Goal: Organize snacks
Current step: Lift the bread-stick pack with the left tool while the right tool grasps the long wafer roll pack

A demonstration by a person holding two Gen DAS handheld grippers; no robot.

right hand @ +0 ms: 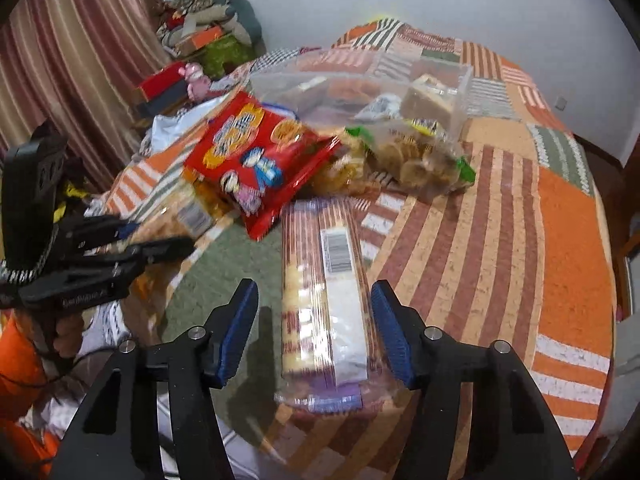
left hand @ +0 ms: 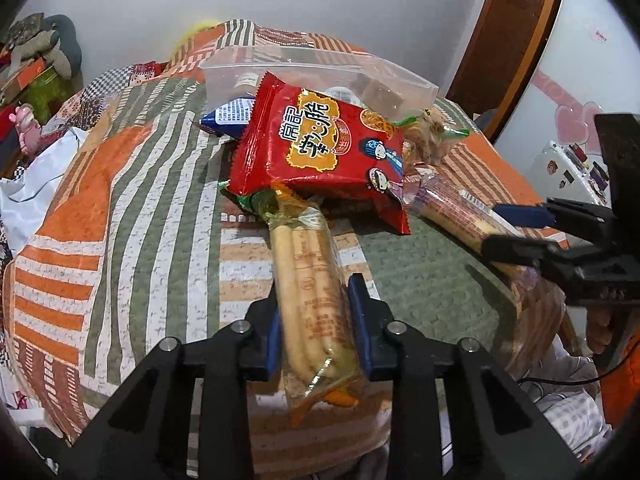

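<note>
My left gripper (left hand: pixel 316 320) is shut on a long clear pack of pale biscuit sticks (left hand: pixel 310 276) lying on the quilt; its far end lies under a red snack bag (left hand: pixel 320 148). My right gripper (right hand: pixel 316 324) is open, its blue pads on either side of a long purple-striped cracker pack (right hand: pixel 324 280) without touching it. That pack also shows in the left wrist view (left hand: pixel 452 208), with the right gripper (left hand: pixel 516 232) over it. A clear plastic box (left hand: pixel 320 76) with a few snacks inside stands behind the pile. A blue packet (left hand: pixel 228 118) lies left of the red bag.
A clear bag of round crackers (right hand: pixel 416 156) lies beside the box (right hand: pixel 360 80). Everything rests on a patchwork quilt (left hand: pixel 132 200) in orange, green and white stripes. Clutter and toys (right hand: pixel 196 48) sit at the far left by a curtain. A wooden door frame (left hand: pixel 504 40) stands to the right.
</note>
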